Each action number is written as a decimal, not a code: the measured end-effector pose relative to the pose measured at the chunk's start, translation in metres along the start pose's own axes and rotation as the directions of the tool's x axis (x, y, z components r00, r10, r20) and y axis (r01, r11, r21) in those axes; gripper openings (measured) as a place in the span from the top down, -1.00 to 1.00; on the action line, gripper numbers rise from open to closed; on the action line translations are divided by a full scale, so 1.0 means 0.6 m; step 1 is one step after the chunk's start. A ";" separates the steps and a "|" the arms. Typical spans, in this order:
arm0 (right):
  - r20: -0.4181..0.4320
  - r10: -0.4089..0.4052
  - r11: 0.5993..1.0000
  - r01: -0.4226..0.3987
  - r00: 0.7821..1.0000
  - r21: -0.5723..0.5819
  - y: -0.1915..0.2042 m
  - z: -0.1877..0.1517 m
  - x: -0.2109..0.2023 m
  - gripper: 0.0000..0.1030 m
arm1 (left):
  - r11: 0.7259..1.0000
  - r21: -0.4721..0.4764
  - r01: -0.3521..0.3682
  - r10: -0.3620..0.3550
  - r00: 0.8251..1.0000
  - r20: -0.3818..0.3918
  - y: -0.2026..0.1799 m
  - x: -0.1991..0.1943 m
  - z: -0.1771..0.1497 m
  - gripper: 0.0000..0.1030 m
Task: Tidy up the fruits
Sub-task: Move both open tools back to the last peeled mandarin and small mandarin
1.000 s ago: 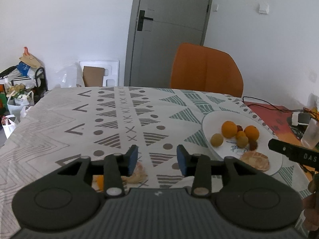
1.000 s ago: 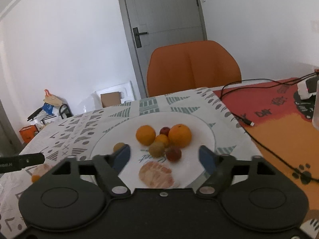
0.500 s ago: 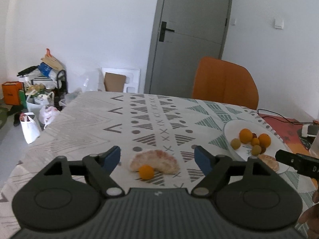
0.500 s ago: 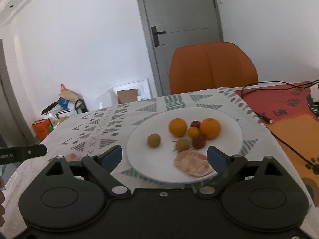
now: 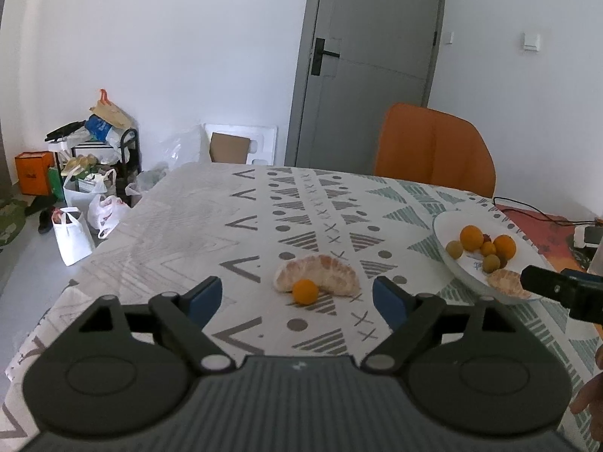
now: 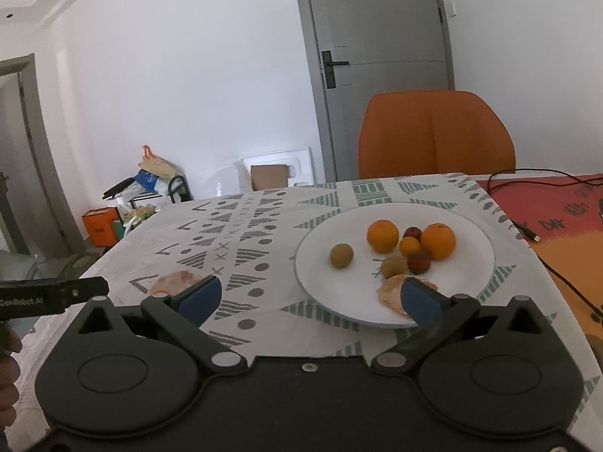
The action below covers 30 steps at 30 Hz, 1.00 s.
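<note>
A peeled citrus half (image 5: 320,273) lies on the patterned tablecloth with a small orange fruit (image 5: 305,291) touching its near side. My left gripper (image 5: 297,299) sits just short of them, its jaws opening with nothing between the pads. A white plate (image 6: 320,241) carries two oranges (image 6: 382,235), several small fruits and another peeled citrus piece (image 6: 390,292). My right gripper (image 6: 309,297) hovers over the plate's near rim, jaws also opening and empty; its right finger hides part of that piece. The plate (image 5: 444,263) appears at the right of the left wrist view.
An orange chair (image 6: 433,133) stands at the table's far side before a grey door (image 6: 373,37). A black cable (image 6: 542,260) runs over an orange mat (image 6: 565,233) right of the plate. Bags and boxes (image 5: 86,173) clutter the floor at the left.
Both grippers have drawn back from the fruit and their jaws have widened. The peeled half and small orange fruit, earlier close between the left fingers, now lie free on the cloth ahead.
</note>
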State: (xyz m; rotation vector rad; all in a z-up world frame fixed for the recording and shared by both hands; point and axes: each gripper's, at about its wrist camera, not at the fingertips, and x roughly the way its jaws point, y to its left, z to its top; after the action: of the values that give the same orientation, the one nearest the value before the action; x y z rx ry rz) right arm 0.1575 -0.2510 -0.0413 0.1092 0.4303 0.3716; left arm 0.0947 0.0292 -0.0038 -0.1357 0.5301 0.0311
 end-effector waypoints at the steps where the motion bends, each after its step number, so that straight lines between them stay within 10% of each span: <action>1: -0.002 0.000 1.000 0.000 1.000 -0.001 0.002 0.000 0.001 -1.00 | 1.000 -0.002 0.001 -0.001 1.000 -0.002 0.003 0.000 -0.001 -0.67; 30: -0.113 0.070 0.997 -0.072 0.991 -0.011 0.036 -0.028 0.080 -1.00 | 0.998 -0.010 0.067 -0.067 0.995 -0.077 0.007 0.097 -0.010 -0.31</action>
State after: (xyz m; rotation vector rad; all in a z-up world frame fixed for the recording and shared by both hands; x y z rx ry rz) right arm 0.1837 -0.2124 -0.0713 0.0890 0.5360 0.4525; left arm 0.1415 0.0324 -0.0389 -0.1619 0.6025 -0.0377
